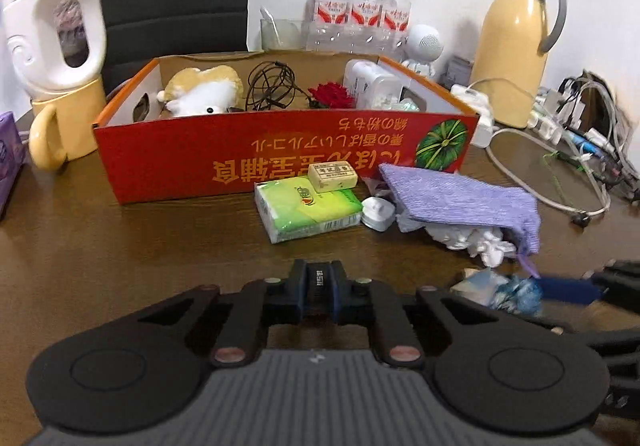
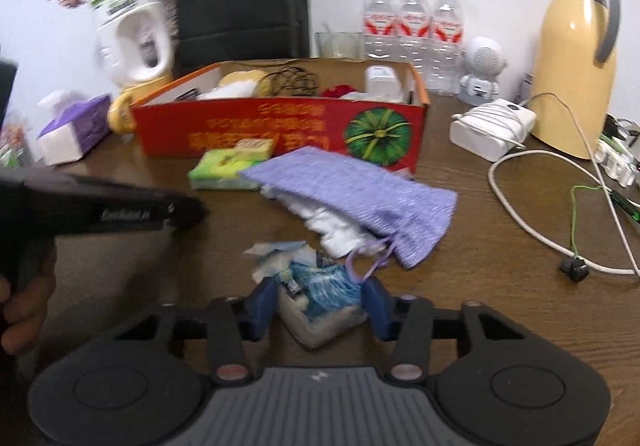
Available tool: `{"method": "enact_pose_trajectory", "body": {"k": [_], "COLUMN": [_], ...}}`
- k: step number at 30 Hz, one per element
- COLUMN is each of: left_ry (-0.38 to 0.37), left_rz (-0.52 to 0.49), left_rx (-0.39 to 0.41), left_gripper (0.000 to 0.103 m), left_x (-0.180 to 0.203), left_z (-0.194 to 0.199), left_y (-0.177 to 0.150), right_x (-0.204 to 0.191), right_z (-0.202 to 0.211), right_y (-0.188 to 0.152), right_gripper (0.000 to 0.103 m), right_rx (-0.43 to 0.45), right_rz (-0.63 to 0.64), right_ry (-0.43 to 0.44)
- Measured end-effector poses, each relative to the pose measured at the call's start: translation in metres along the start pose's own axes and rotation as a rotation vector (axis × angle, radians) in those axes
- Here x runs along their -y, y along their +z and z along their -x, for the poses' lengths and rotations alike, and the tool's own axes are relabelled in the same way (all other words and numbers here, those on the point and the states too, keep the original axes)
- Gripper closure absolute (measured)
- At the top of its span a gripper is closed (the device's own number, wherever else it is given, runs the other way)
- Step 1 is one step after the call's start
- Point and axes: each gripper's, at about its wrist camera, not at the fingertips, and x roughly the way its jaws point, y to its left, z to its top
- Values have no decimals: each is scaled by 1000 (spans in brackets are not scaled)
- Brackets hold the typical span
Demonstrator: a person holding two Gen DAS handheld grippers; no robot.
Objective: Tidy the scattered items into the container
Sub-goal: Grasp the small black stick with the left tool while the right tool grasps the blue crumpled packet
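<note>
Both tongs: L (image 1: pixel 319 288) on small dark item, R (image 2: pixel 320 304) on packet (image 2: pixel 324 302).

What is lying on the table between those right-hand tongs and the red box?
In the right wrist view, past the right tongs and their blue-white packet lie a purple knitted pouch on white crumpled stuff, then a green tissue pack by the red box.

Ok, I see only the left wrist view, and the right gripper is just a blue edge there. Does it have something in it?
Observer: Yes. The right gripper has a crumpled blue and white packet, pressed from both sides.
Operator: Is the packet free of the purple pouch?
Observer: Not clearly. The drawstring loop of the purple pouch lies against the packet's top.
Operator: And my left gripper, seen from the side?
Observer: The left gripper looks shut, with nothing in it.
</note>
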Motion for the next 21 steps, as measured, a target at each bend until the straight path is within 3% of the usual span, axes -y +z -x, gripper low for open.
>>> {"method": "enact_pose_trajectory", "body": {"k": [1, 7, 10, 15, 21], "left_ry": [-3, 12, 36, -17, 10], "left_rz": [11, 40, 39, 50, -1], "left_rx": [9, 51, 81, 86, 85], "left_gripper": [90, 90, 90, 90, 90], "left_x": [-1, -6, -5, -3, 14], "left_z": [6, 40, 61, 89, 107], "left_y": [-1, -10, -17, -39, -60], "right_x": [-5, -29, -35, -43, -53], "right_z": [4, 26, 35, 52, 75], "right_y": [-3, -22, -27, -23, -19], "right_gripper": [71, 81, 83, 83, 83], "right_rx": [-3, 4, 7, 59, 135], "right_rz": [16, 49, 14, 5, -3], "right_ry": [5, 54, 81, 81, 82]}}
